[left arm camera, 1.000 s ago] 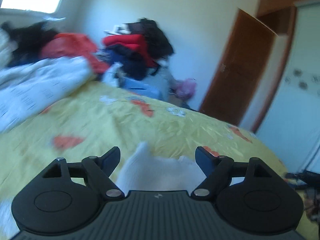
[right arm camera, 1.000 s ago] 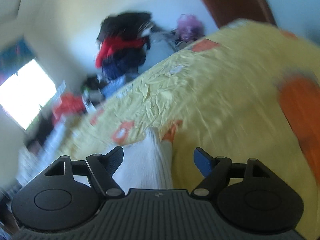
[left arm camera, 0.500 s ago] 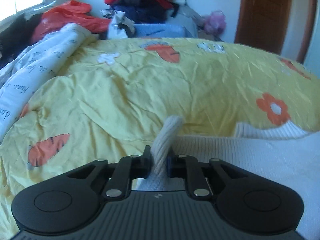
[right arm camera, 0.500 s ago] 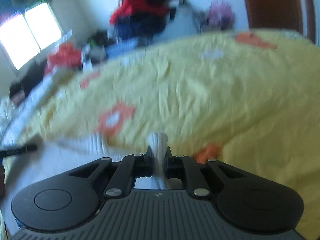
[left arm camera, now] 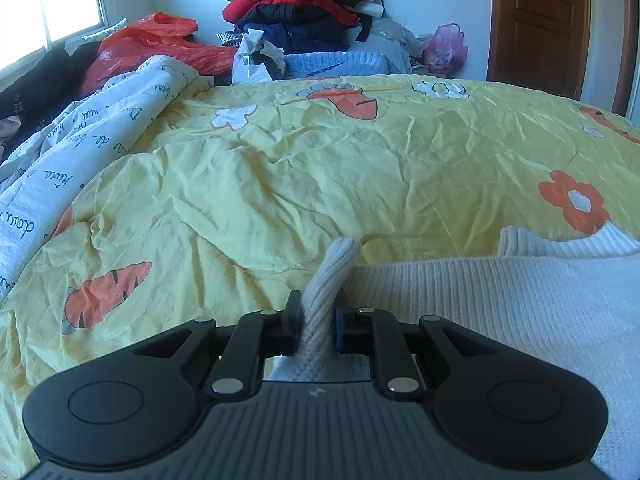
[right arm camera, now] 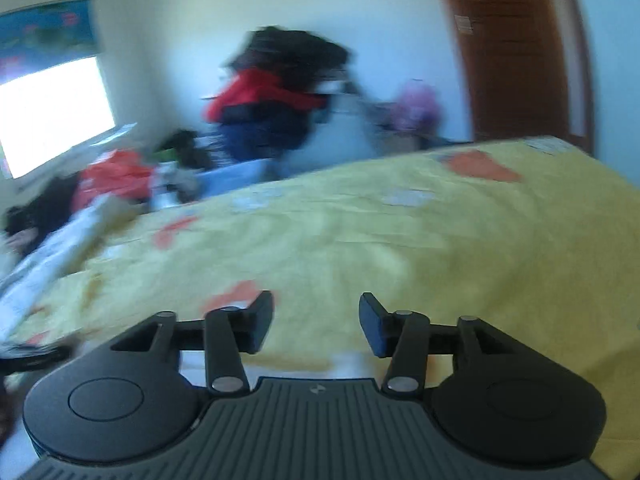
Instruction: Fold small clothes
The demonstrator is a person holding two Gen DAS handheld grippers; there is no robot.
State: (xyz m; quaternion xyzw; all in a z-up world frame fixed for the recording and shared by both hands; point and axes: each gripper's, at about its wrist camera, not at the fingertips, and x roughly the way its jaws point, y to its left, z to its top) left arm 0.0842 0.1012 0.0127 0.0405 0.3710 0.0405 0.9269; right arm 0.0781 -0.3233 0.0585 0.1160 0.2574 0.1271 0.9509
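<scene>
Here, from the tools outward:

Left gripper (left arm camera: pixel 316 326): its jaws are pressing together on a bunched ridge of the white knit sweater (left arm camera: pixel 500 304), and the pinched fold is standing up between the pads.

White knit sweater: it is lying on the bed to the right of the left gripper, its ribbed collar or cuff curling up near an orange flower print; only the pinched edge is lifting off the cover.

Right gripper (right arm camera: pixel 316 322): its jaws are opening, standing well apart, with nothing between them; only the cover is showing in the gap. This view is blurring with motion, and a pale strip of white cloth is peeking out just under the gripper body.

Yellow bedcover (left arm camera: pixel 320 168): it is wrinkling across the whole bed, printed with orange carrots and white and orange flowers.

White quilt (left arm camera: pixel 60 160): it is lying heaped along the left edge of the bed, printed with dark script.

Clothes pile (left arm camera: pixel 304 4): red, black and navy garments are stacking up against the far wall.

Orange bag (left arm camera: pixel 160 40): it is sitting beyond the quilt, near the window (left arm camera: pixel 48 0).

Wooden door (left arm camera: pixel 540 24): it is standing shut in the far right corner, with a pink bag (left arm camera: pixel 446 46) near it.
</scene>
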